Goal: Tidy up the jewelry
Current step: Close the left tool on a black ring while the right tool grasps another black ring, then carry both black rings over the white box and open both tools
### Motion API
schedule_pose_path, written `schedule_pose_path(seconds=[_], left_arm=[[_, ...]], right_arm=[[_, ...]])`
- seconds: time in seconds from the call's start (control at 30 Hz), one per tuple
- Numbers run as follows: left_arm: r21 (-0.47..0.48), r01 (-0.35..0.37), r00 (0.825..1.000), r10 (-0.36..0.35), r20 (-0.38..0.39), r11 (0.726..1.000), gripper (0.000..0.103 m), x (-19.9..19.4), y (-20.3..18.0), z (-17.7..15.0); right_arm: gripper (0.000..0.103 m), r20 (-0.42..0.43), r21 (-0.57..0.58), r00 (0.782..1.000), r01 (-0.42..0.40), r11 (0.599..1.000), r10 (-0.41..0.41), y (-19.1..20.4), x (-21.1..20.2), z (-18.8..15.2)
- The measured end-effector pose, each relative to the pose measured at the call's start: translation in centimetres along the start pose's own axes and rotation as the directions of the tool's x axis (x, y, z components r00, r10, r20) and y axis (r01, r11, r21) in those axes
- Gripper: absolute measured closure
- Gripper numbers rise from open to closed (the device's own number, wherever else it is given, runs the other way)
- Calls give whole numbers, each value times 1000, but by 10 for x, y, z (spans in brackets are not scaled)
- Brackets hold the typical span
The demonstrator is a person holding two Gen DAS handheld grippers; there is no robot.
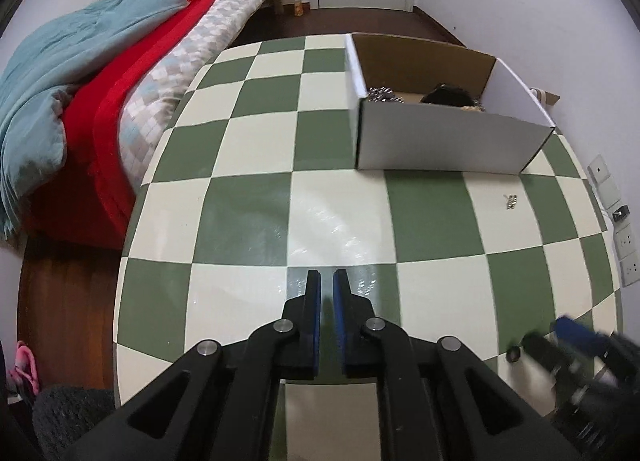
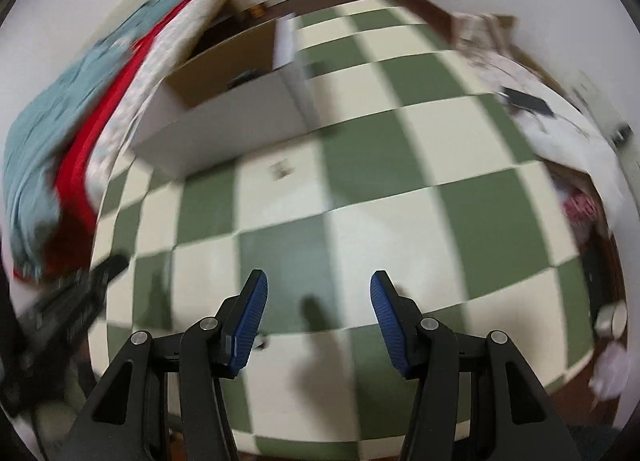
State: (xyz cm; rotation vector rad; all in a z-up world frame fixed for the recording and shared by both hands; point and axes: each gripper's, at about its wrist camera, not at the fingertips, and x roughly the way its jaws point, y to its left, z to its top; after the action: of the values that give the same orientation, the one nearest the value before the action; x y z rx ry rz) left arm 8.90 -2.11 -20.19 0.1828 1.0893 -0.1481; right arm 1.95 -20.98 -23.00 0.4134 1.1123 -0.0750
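Note:
A white cardboard box (image 1: 448,141) with a brown inside stands at the far right of the green-and-cream checkered table (image 1: 248,205). Silver jewelry (image 1: 382,94) and a dark item (image 1: 452,95) lie inside it. A small silver jewelry piece (image 1: 511,201) lies on the table in front of the box; it shows blurred in the right wrist view (image 2: 282,169). My left gripper (image 1: 327,281) is shut and empty, low over the near table. My right gripper (image 2: 319,281) is open and empty above the table; it shows blurred in the left wrist view (image 1: 576,345). The box (image 2: 228,117) also shows there.
A bed with teal, red and patterned covers (image 1: 100,93) lies along the table's left edge. A small dark round object (image 1: 512,353) sits on the table near the right gripper. White cloth with a dark item (image 2: 528,101) lies at the table's far right. Wall sockets (image 1: 624,245) are on the right.

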Motion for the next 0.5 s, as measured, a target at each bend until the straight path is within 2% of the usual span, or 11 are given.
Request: schedule_pose_path(seconds=[0.03, 0.1, 0.13, 0.17, 0.2, 0.23, 0.27, 0.3, 0.33, 0.4, 0.5], left_arm=[[-1, -14, 1000, 14, -1, 1000, 96, 1, 1, 0], [-1, -33, 999, 33, -2, 999, 84, 2, 2, -2], [0, -35, 999, 35, -3, 999, 61, 4, 3, -2], [0, -37, 999, 37, -1, 999, 31, 4, 4, -2], [0, -43, 999, 43, 4, 999, 19, 3, 4, -2], [0, -43, 999, 43, 10, 999, 14, 2, 4, -2], [-1, -46, 999, 46, 14, 999, 14, 1, 3, -1], [-2, -52, 999, 52, 15, 999, 14, 0, 3, -1], [-1, -53, 998, 53, 16, 999, 14, 0, 2, 1], [-1, -52, 998, 52, 17, 999, 14, 0, -1, 4], [16, -52, 998, 52, 26, 999, 14, 2, -13, 9]], right_arm=[[47, -14, -18, 1000, -3, 1000, 2, 7, 4, -5], [47, -30, -42, 1000, -7, 999, 6, 18, 11, -16], [47, -34, -55, 999, -4, 999, 2, 23, 14, -21], [47, -17, -77, 1000, 19, 997, -20, 29, 15, -26], [50, -5, -101, 999, 32, 994, -32, 33, 16, -30], [56, 11, -129, 998, 60, 990, -60, 39, 17, -33], [62, 28, -169, 995, 100, 981, -96, 45, 18, -36], [80, 45, -206, 992, 125, 970, -118, 51, 18, -40], [90, 57, -230, 989, 144, 963, -134, 53, 19, -42], [90, 82, -267, 985, 166, 949, -150, 56, 18, -45], [90, 90, -219, 987, 153, 964, -136, 43, 13, -43]])
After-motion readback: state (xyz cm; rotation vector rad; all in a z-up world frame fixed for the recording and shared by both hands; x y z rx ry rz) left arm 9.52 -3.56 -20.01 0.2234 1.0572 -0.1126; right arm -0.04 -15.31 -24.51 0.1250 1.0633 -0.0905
